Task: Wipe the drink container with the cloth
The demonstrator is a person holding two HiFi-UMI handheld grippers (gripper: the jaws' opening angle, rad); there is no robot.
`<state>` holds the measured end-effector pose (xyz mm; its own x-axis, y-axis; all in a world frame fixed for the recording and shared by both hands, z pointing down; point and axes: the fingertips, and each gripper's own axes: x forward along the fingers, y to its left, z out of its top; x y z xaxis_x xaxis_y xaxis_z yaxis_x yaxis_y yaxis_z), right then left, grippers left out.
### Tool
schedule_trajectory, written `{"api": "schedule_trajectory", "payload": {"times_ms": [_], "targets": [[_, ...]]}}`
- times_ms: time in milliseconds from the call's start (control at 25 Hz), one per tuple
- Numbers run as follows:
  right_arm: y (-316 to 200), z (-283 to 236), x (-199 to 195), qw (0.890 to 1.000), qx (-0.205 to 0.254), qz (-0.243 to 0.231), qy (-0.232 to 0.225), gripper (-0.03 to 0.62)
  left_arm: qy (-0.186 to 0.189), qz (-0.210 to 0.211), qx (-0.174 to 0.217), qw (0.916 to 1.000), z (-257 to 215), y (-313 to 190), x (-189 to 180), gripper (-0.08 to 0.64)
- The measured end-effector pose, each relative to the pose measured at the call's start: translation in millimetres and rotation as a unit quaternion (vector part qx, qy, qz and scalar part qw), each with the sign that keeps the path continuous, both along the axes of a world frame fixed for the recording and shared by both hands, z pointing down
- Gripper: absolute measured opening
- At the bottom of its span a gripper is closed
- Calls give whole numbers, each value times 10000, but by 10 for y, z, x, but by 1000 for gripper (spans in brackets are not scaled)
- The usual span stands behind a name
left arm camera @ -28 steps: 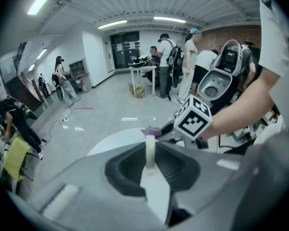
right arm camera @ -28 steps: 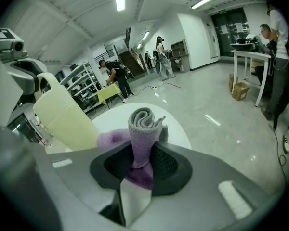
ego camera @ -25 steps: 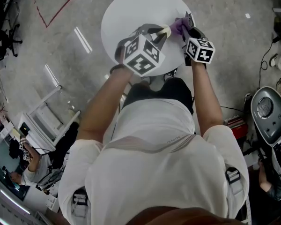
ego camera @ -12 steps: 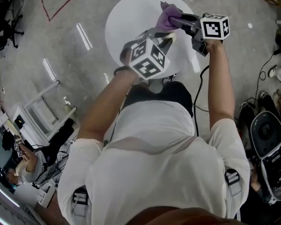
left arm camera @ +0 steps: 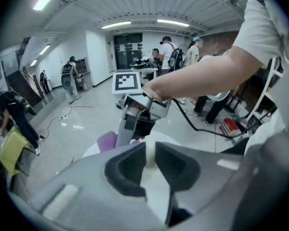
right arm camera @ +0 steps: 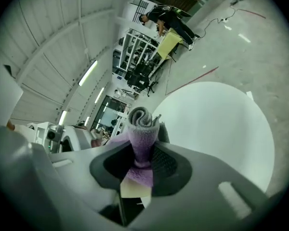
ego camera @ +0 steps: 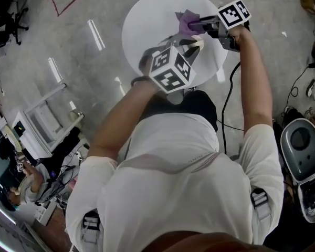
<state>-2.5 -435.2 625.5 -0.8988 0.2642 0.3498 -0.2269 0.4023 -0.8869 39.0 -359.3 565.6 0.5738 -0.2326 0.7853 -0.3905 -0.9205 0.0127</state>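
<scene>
Over the round white table (ego camera: pixel 147 25), my left gripper (ego camera: pixel 186 42) is shut on a pale cream drink container (ego camera: pixel 196 44). In the left gripper view a strip of that container (left arm camera: pixel 150 154) shows between the two jaws. My right gripper (ego camera: pixel 193 24) is shut on a purple cloth (ego camera: pixel 185 21), held just beyond the container's far end. In the right gripper view the cloth (right arm camera: pixel 141 137) is bunched between the jaws, its rolled end sticking out past them. The cream container (right arm camera: pixel 134 189) shows below it. The left gripper view shows the right gripper (left arm camera: pixel 135 117) and the cloth (left arm camera: pixel 106 141) close ahead.
The white table (right arm camera: pixel 216 129) stands on a grey concrete floor. A black cable (ego camera: pixel 227 104) hangs from the right gripper. A grey machine (ego camera: pixel 304 140) is at the right, with white racks (ego camera: pixel 47 122) at the left. Several people stand in the hall behind (left arm camera: pixel 176 57).
My right gripper has swung up and away from the table's near right edge, carrying the cloth to the container's far end. The left gripper has hardly moved.
</scene>
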Motion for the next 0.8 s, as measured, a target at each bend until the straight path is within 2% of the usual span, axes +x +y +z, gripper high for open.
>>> {"api": "schedule_trajectory", "payload": {"times_ms": [160,320,600,720,800], "targets": [[6,392,-54,9986,98,33,513,98,34,-20,-53,10000,-1,0,-44,60],[-15,734,-15,9932,522,116,1033,98,28,-31,-74,10000,13,-13,-31,60],[-39,991,-43,9811,1327,320,1370,98,8,-49,-36,10000,59,7,-125,60],[-71,971,70,9762,1516,708,1384,98,0,-43,24,10000,54,31,-128,61],[-150,802,170,9706,1583,1368,1188,98,27,-40,87,10000,26,41,-140,63]]}}
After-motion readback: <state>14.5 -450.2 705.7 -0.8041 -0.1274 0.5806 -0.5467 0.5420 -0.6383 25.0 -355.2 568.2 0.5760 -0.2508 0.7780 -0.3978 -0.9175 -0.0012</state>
